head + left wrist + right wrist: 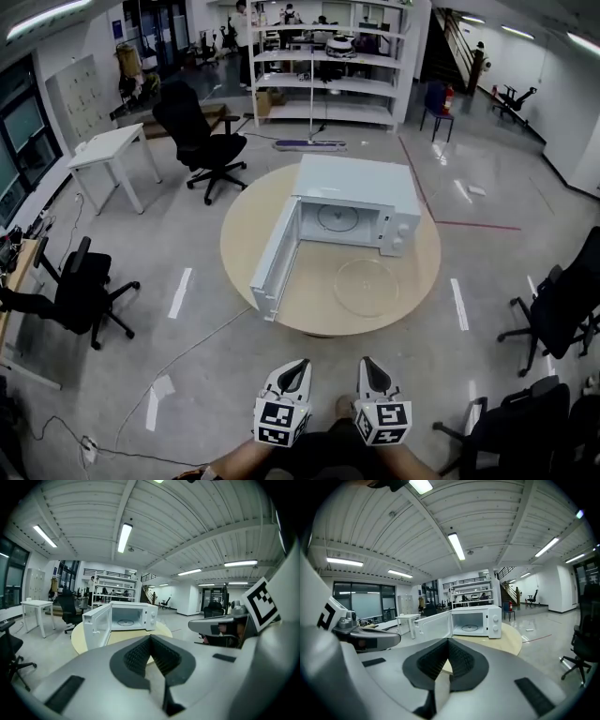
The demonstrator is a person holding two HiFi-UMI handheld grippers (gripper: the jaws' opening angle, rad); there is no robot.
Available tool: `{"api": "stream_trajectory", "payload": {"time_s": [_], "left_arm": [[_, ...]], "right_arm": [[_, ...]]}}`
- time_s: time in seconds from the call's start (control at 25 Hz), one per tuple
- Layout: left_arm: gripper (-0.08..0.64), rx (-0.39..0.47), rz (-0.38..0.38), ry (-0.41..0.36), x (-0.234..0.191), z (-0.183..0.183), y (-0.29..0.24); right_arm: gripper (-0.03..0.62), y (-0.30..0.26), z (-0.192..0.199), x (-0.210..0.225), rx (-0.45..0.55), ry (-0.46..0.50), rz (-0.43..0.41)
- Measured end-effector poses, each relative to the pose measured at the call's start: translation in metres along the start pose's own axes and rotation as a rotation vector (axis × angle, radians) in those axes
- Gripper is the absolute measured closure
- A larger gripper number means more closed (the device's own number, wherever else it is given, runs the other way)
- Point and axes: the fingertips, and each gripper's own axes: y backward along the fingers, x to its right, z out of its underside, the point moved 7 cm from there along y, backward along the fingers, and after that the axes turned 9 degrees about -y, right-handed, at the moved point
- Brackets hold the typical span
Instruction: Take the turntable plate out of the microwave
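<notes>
Both my left gripper [299, 364] and right gripper [369, 362] are holding their fingers pressed together, empty. I am judging the task nearly done, as the turntable plate [366, 286] is already lying on the desk [417, 281].

The microwave [352, 192] is white inside and out, the round table [244, 234] is pale tan wood, and the turntable plate [367, 286] is clear, colourless glass. The left gripper [299, 363] and right gripper [368, 361] are light grey with black ribbed pads [138, 656], and each carries a cube patterned with black-and-white square markers. The glossy grey floor [197, 375] bears white tape strips [179, 292] and a thin red line [473, 224]; the office chairs [202, 141] are black and the desk [106, 150] is white.
</notes>
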Motion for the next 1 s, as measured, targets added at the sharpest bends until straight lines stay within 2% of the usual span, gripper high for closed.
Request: {"api": "stream_trajectory", "payload": {"time_s": [0.36, 0.64, 0.8, 1.0], "left_arm": [[0.514, 0.025, 0.076, 0.010, 0.000, 0.019, 0.055], [0.514, 0.057, 0.069, -0.016, 0.014, 0.018, 0.078], [0.514, 0.067, 0.052, -0.027, 0.041, 0.015, 0.094], [0.514, 0.091, 0.039, -0.043, 0.102, 0.010, 0.113]], "right_arm": [[0.577, 0.048, 0.017, -0.048, -0.006, 0.036, 0.066], [0.577, 0.073, 0.021, -0.057, 0.014, 0.060, 0.059], [0.577, 0.099, 0.022, -0.053, 0.035, 0.069, 0.035], [0.577, 0.157, 0.032, -0.029, 0.038, 0.062, 0.017]]}}
